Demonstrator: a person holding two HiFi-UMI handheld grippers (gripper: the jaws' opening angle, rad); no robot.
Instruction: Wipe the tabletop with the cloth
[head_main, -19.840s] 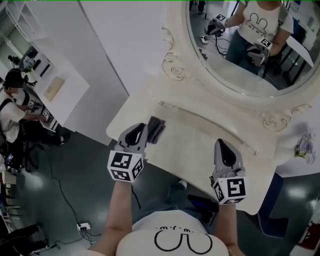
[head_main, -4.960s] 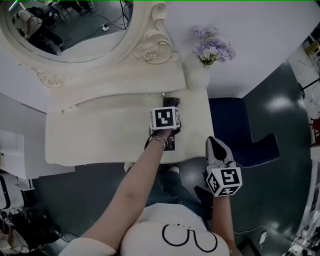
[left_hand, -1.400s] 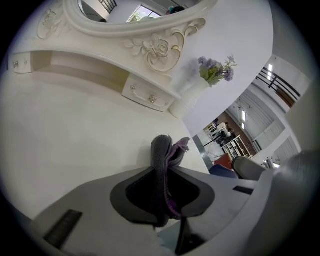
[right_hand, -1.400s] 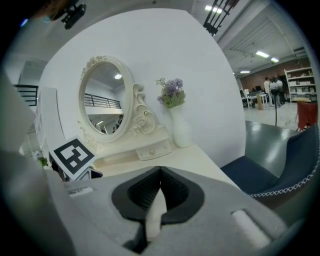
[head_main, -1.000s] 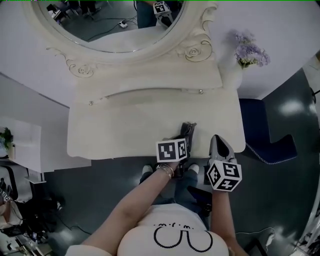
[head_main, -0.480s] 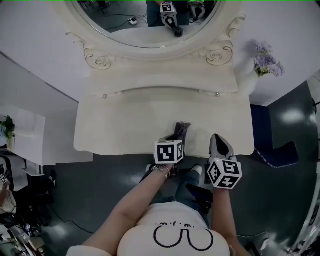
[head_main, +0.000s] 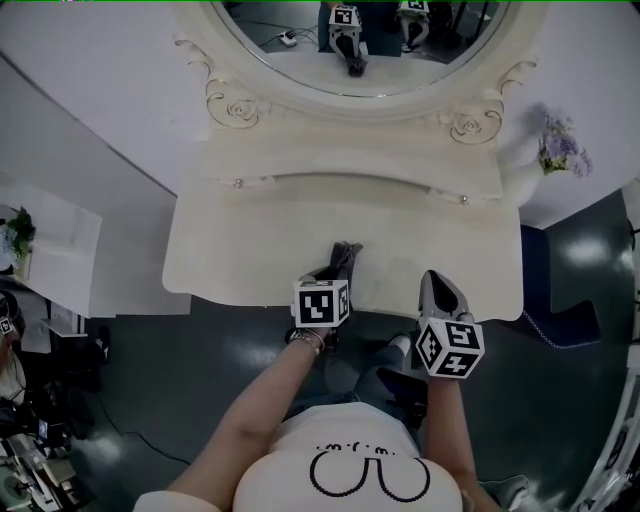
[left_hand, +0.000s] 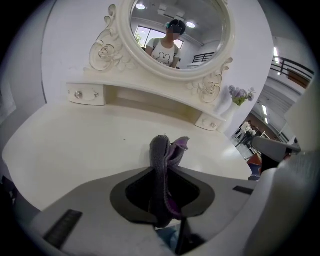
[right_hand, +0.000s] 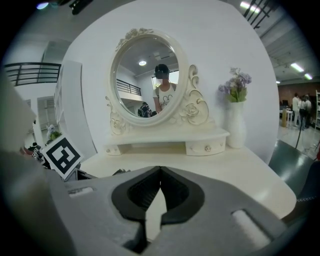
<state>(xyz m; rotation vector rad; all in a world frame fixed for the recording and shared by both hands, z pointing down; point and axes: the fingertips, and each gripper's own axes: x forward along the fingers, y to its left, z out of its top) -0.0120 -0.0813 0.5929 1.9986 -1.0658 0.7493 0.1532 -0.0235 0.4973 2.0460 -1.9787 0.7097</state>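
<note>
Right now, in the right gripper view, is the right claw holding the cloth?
No, the right claw is shut on nothing; the cloth sits clamped in the left claw.

The cloth (left_hand: 161, 157) is showing a soft, finely ribbed weave. The desk (head_main: 250, 240) is looking smooth, cream-painted, faintly gleaming. The left hand-held gripper (left_hand: 164, 175) is showing matt grey plastic. The mirror (head_main: 400, 45) is shining glassy.
</note>
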